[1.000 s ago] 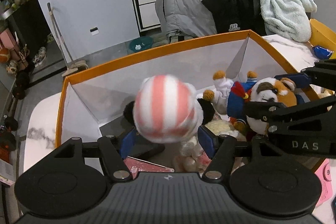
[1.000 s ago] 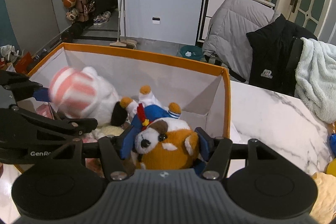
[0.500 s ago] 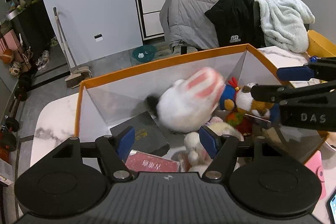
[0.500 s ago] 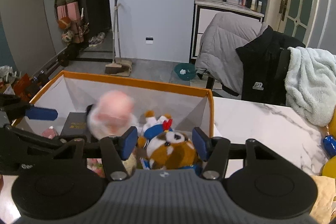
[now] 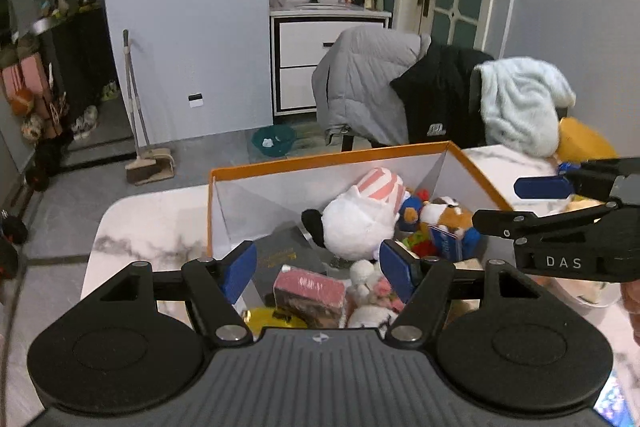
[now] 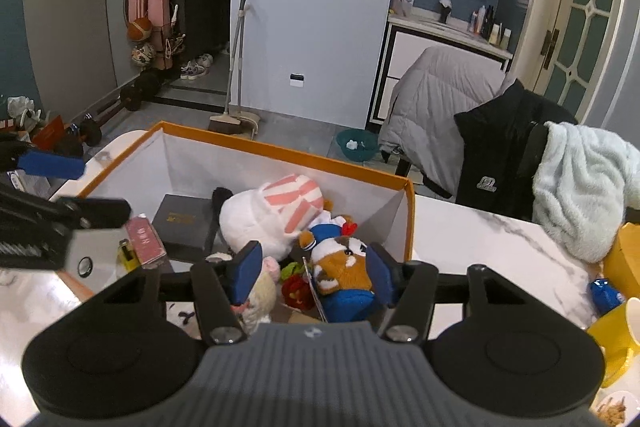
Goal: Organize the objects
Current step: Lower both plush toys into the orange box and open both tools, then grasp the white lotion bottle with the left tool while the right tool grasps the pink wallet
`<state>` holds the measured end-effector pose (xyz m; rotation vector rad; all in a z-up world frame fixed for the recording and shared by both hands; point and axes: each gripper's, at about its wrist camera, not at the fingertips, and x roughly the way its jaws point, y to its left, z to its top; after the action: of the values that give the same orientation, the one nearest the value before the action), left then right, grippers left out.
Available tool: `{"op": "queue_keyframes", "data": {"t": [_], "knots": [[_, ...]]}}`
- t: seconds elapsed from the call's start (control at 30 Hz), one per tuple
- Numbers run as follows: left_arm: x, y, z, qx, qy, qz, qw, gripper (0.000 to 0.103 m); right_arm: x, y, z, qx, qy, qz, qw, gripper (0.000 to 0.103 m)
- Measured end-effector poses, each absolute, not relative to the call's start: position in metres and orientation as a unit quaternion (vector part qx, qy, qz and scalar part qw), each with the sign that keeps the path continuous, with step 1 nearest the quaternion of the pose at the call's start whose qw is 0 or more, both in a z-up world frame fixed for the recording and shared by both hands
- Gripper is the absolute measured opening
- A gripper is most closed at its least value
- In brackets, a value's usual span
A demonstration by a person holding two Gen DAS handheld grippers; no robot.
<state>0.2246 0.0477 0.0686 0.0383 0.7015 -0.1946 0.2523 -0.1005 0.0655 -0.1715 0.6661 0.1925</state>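
Our left gripper [image 5: 318, 265] is matte black plastic: a ribbed dark grey housing at the bottom edge, stamped with a small round logo, and a large round disc with a shallow circular recess on each side. Two angular black arms rise from silver screw heads and end in flat blue pads [image 5: 239, 269]. Our right gripper [image 6: 311, 270] is built the same way, with the same ribbed housing, discs, silver screws and blue pads [image 6: 245, 270]. Seen side-on from the left wrist, the right gripper shows white letters "DAS" on its black body and small silver rivets along one arm.
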Motion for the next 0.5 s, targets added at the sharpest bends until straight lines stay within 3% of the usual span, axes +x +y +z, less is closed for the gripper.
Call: {"op": "queue_keyframes", "data": {"t": [0.5], "knots": [[0.143, 0.056, 0.048, 0.017, 0.356, -0.128, 0.925, 0.08, 0.138, -0.099, 0.079, -0.115, 0.321, 0.098, 0.935, 0.06]]}}
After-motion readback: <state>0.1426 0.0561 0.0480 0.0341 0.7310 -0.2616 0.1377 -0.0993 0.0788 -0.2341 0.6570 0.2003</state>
